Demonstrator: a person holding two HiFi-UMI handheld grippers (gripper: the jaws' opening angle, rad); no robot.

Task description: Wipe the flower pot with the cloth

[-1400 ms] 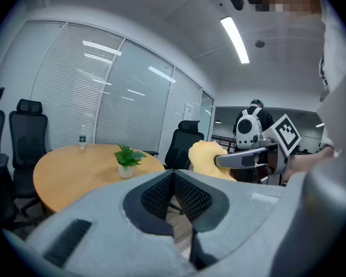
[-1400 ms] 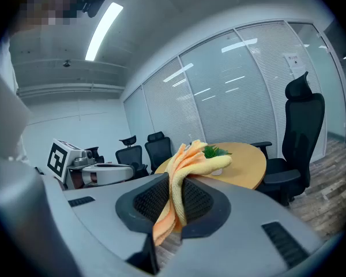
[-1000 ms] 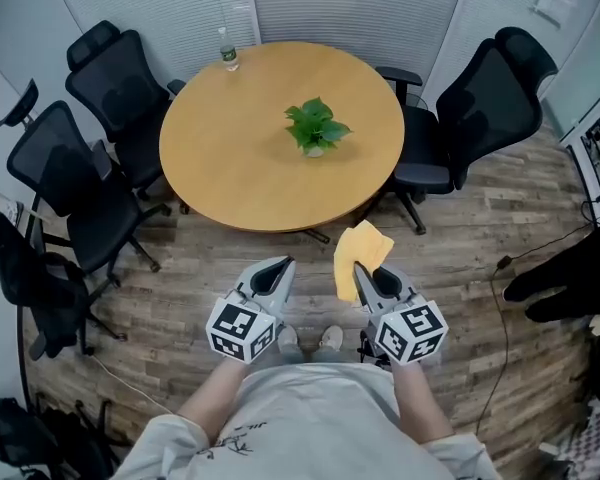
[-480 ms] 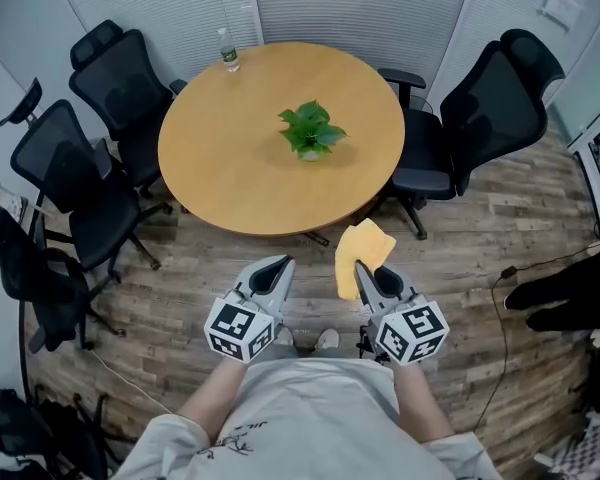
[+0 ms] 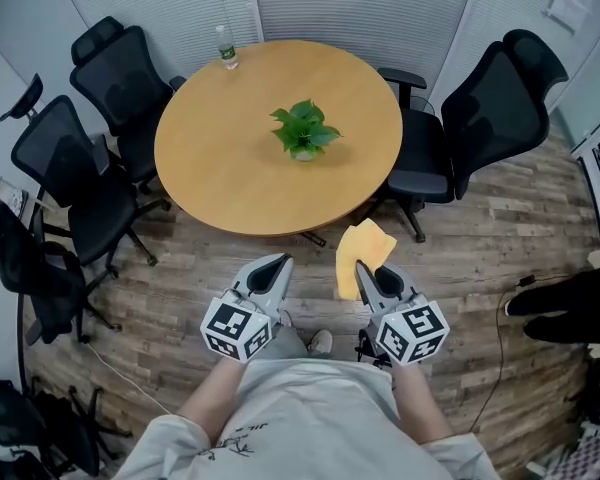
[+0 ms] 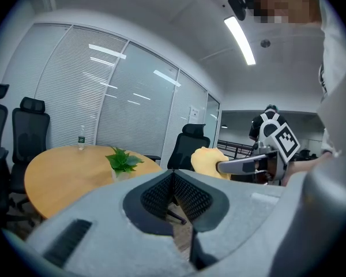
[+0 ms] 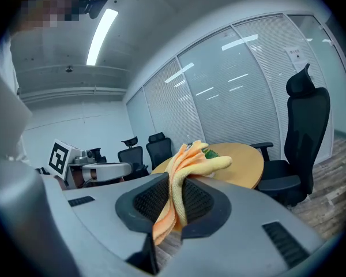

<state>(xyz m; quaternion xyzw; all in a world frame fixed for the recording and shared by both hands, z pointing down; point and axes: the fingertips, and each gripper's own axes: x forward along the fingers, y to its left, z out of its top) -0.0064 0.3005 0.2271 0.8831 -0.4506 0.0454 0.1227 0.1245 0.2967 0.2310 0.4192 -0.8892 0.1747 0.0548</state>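
A small green plant in a pale flower pot (image 5: 302, 152) stands near the middle of the round wooden table (image 5: 230, 188). It also shows in the left gripper view as the flower pot (image 6: 122, 173). My right gripper (image 5: 360, 267) is shut on a yellow cloth (image 5: 360, 251), well short of the table; the cloth (image 7: 181, 180) hangs pinched between its pads. My left gripper (image 5: 282, 260) is beside it, shut and holding nothing, its pads meeting (image 6: 173, 178). Both are above the floor in front of the table.
Black office chairs (image 5: 95, 158) ring the table at left, another chair (image 5: 485, 108) at right. A water bottle (image 5: 227, 48) stands at the table's far edge. Cables run over the wooden floor (image 5: 500, 318). A dark shape lies at the right (image 5: 570, 298).
The table and plant have shifted slightly left in the head view as I move across the floor. Both grippers hold their pose, the cloth still in the right one.
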